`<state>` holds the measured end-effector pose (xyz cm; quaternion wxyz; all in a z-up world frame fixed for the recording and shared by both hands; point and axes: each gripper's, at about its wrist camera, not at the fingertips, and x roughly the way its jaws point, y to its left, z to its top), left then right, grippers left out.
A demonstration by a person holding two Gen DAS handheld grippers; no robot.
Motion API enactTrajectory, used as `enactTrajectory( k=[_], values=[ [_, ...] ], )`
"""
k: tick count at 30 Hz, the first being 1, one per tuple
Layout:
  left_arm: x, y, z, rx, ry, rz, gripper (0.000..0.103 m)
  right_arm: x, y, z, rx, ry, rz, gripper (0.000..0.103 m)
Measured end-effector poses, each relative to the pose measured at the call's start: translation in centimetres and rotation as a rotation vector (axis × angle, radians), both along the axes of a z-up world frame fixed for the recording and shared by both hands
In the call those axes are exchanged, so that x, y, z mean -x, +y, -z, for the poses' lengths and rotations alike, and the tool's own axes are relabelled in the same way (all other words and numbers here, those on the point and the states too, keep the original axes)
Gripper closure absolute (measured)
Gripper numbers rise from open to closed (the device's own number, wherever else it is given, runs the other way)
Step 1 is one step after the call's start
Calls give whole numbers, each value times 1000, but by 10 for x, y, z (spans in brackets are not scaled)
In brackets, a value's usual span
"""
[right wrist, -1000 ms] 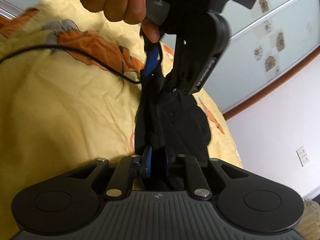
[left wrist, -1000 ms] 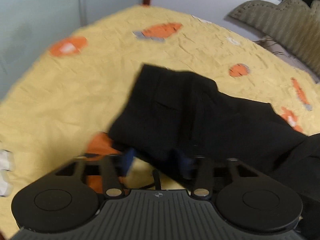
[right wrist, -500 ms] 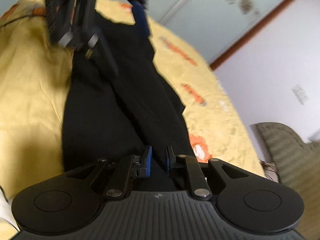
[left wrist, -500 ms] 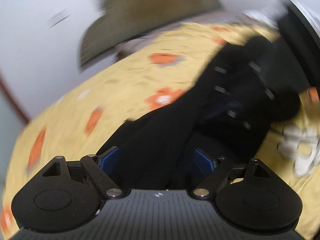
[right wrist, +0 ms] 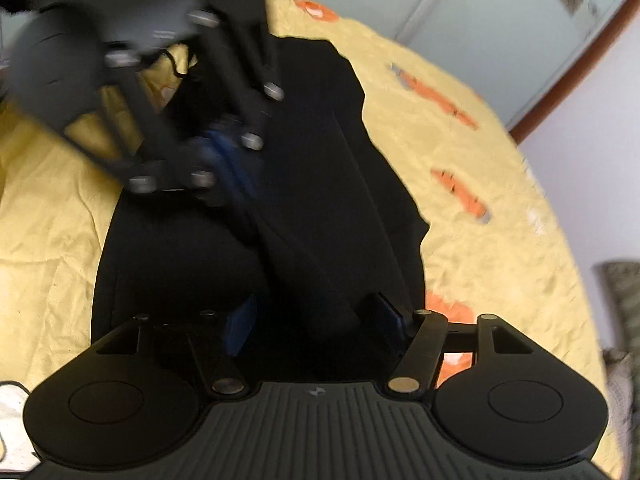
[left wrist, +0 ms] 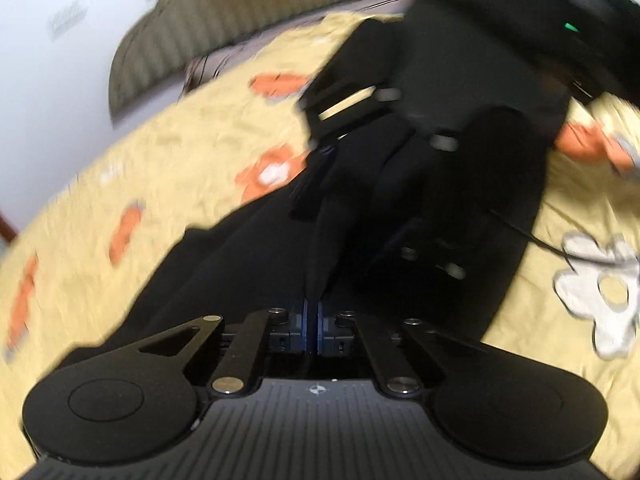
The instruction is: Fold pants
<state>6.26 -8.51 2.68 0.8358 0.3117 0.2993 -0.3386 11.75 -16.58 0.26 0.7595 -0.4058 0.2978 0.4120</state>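
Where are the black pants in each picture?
Left wrist view: the black fabric pants fill the middle, running up from the left hand-held gripper, which is shut on a raised fold.
Right wrist view: the pants lie down the centre, between the open fingers of the right hand-held gripper.
Shared landmark: the yellow bedsheet with orange flowers.

The left gripper is pinching its blue-padded fingers together on a fold of the black pants, jaws nearly touching. The right gripper is hanging with its fingers spread wide, one to each side of the cloth. The two are sitting close, each pointing toward the other.
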Motion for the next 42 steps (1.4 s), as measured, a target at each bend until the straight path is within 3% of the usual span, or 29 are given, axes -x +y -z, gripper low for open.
enactTrajectory(
  k=[1, 2, 5, 10, 16, 19, 22, 23, 25, 30, 32, 33, 37, 42],
  values=[
    [8, 1, 0, -6, -28, 16, 100, -3, 1, 0, 12, 3, 17, 71],
    [14, 3, 1, -7, -41, 25, 101, 0, 2, -1, 36, -25, 25, 90],
    [27, 12, 1, 16, -36, 40, 101, 24, 2, -6, 55, -63, 33, 95],
    [48, 19, 6, 3, -14, 101, 101, 83, 12, 0, 97, -155, 60, 96],
    [49, 19, 15, -33, 9, 94, 98, 117, 19, 22, 87, -131, 135, 96],
    [53, 17, 14, -51, 36, 105, 88, 125, 14, 29, 52, -170, 190, 96],
    [65, 19, 1, -4, 54, 159, 70, 144, -5, 10, -29, -124, 233, 95],
    [67, 21, -5, 34, 82, 181, 64, 146, -18, 2, -86, -94, 276, 95],
    [64, 15, -13, 96, 112, 197, 63, 146, -50, -12, -189, -111, 418, 95],
    [43, -35, -12, 168, 96, 189, 58, 125, -122, -9, -277, -196, 852, 95],
    [30, -59, -4, 196, 120, 175, 51, 116, -152, 5, -268, -110, 1012, 95],
    [25, -69, 0, 199, 132, 161, 50, 116, -161, 14, -246, -45, 1050, 95],
    [10, -104, 20, 186, 165, 143, 44, 132, -176, 9, -297, -63, 1051, 94],
    [3, -118, 38, 224, 187, 90, 46, 90, -221, -20, -434, -220, 1213, 85]
  ],
)
